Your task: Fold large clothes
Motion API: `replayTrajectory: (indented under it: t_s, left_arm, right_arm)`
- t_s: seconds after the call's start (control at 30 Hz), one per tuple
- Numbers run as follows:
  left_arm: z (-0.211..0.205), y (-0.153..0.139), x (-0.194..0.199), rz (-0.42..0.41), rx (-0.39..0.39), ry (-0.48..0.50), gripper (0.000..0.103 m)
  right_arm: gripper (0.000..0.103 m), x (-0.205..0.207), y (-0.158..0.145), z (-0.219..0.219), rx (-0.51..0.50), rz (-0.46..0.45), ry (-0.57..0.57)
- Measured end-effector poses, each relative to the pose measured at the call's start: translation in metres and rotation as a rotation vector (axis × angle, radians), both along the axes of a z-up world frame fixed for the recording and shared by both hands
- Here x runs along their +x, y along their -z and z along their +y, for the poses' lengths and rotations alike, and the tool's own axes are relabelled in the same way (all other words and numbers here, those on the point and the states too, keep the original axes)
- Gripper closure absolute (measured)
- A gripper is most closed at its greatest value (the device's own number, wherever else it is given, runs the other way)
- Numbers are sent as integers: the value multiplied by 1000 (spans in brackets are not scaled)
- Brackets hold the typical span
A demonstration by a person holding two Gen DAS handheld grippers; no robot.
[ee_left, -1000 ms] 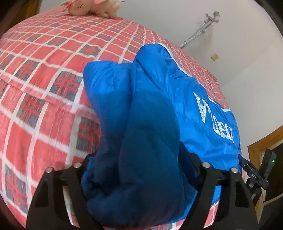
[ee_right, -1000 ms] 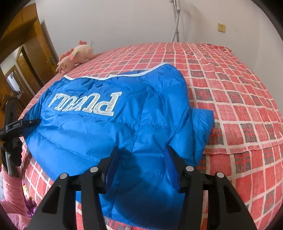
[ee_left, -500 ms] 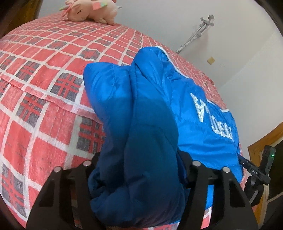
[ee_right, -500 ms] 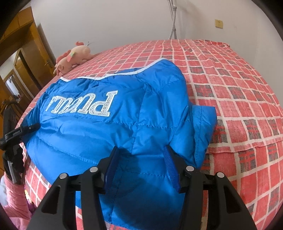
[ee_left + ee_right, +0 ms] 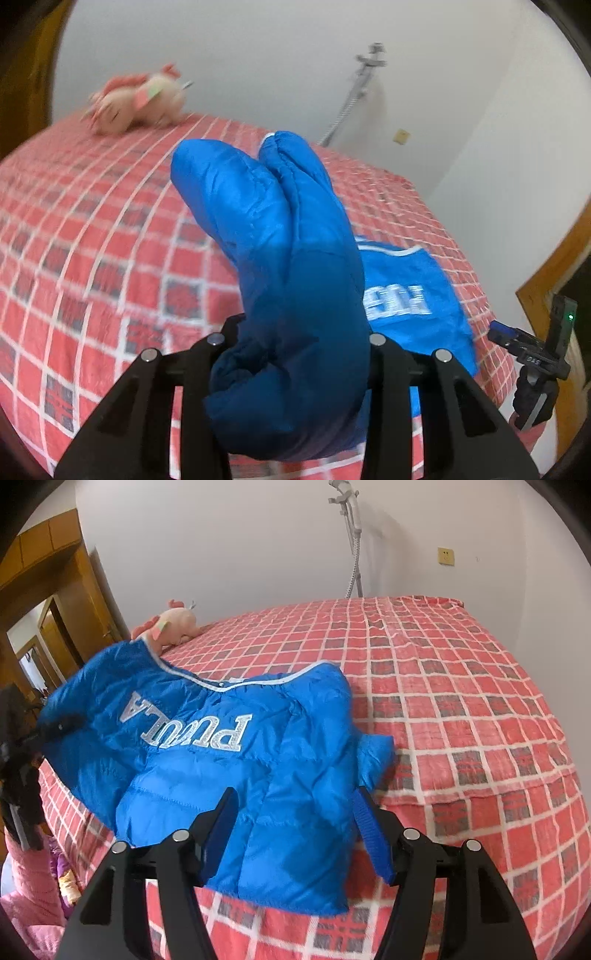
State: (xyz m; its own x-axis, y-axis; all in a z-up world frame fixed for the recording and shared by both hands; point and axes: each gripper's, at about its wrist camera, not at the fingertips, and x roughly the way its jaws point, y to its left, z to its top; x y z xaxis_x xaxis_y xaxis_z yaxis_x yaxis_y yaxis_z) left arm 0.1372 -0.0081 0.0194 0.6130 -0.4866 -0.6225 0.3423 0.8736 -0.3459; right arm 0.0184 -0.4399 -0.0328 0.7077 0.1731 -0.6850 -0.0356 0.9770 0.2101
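Observation:
A blue puffy jacket [image 5: 207,775] with silver letters lies on the red checked bed [image 5: 461,720], its hem towards me. My left gripper [image 5: 295,332] has a thick bunch of the jacket [image 5: 273,229] between its closing jaws and holds that side raised off the bed; the fabric hides its pads. In the right wrist view the left gripper [image 5: 22,746] shows at the jacket's lifted left edge. My right gripper [image 5: 295,812] hangs over the near hem. Its jaws are opening, and the blue pads stand apart with fabric lying loose between them. It also appears as the right gripper [image 5: 532,354] beyond the jacket.
A pink plush toy [image 5: 173,624] lies at the bed's far left corner. A metal pole [image 5: 351,554] stands against the white wall behind the bed. Wooden doors [image 5: 55,590] are on the left, and a pink sleeve [image 5: 26,886] is at the lower left.
The left gripper has risen and its jaws have narrowed on the bunched jacket, lifting that side off the bed. The right gripper has drawn up a little and its jaws have widened.

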Motion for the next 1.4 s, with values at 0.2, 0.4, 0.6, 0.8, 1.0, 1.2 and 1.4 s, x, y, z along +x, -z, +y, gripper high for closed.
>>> replayTrajectory:
  t_s: [0.2, 0.4, 0.6, 0.8, 1.0, 1.2, 1.4]
  left_arm:
    - [-76, -28, -12, -66, 84, 110, 69]
    - [-144, -16, -14, -66, 161, 207, 67]
    - [-187, 21, -9, 5, 209, 269, 66]
    - [-205, 55, -8, 34, 246, 326, 64]
    - [-211, 74, -11, 27, 256, 343, 63]
    - [-210, 68, -14, 17, 253, 333, 63]
    - [-200, 40, -34, -15, 190, 390, 39]
  right_arm:
    - [39, -14, -1, -11, 7, -12, 16]
    - [39, -23, 2, -24, 24, -9, 36]
    - [39, -20, 11, -33, 49, 9, 34]
    - [39, -18, 18, -35, 65, 20, 27]
    - [39, -13, 22, -35, 69, 34, 28]
    - [39, -6, 19, -32, 72, 43, 29]
    - [37, -1, 4, -28, 81, 34, 17]
